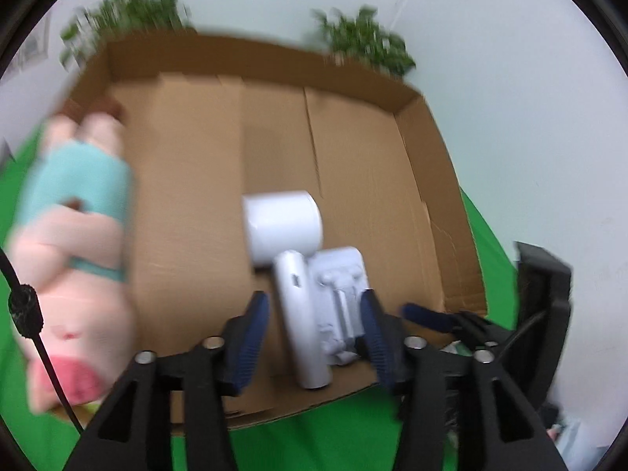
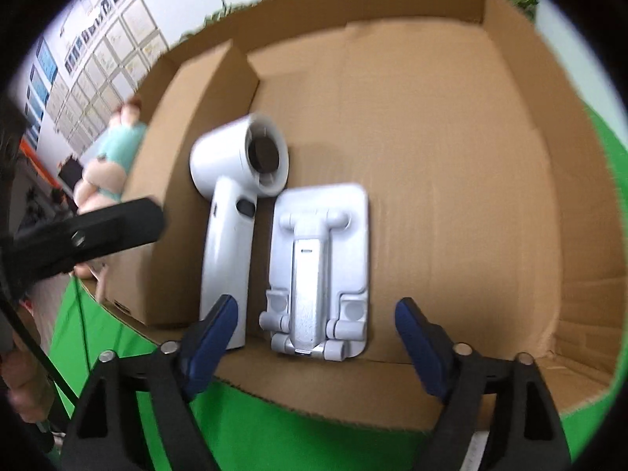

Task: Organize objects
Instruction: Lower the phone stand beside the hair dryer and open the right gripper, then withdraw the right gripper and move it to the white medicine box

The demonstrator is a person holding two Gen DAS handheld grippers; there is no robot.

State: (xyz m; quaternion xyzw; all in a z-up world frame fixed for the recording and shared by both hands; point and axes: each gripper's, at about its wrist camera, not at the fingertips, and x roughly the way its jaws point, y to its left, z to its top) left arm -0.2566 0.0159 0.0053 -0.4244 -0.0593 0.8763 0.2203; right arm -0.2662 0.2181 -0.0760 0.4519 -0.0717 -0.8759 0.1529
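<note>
A white hair dryer point(image 1: 290, 274) point(image 2: 231, 227) lies on the floor of an open cardboard box point(image 1: 353, 137) point(image 2: 451, 157), near its front edge. A white folding stand point(image 1: 337, 294) point(image 2: 318, 267) lies flat just right of it. My left gripper point(image 1: 314, 337) hovers open over both, its blue pads either side of the dryer handle and the stand, and no grip shows. My right gripper point(image 2: 316, 337) is open wide around the near end of the stand without touching it. A pink plush doll point(image 1: 74, 235) point(image 2: 114, 157) in a teal dress lies by the box's left wall.
The box rests on a green cloth point(image 1: 333, 431) point(image 2: 274, 431). An inner cardboard flap point(image 2: 204, 90) stands up at the box's left. Leafy plants point(image 1: 365, 39) sit behind the box. A person's hand point(image 2: 23, 384) shows at the left edge. Much of the box floor is bare.
</note>
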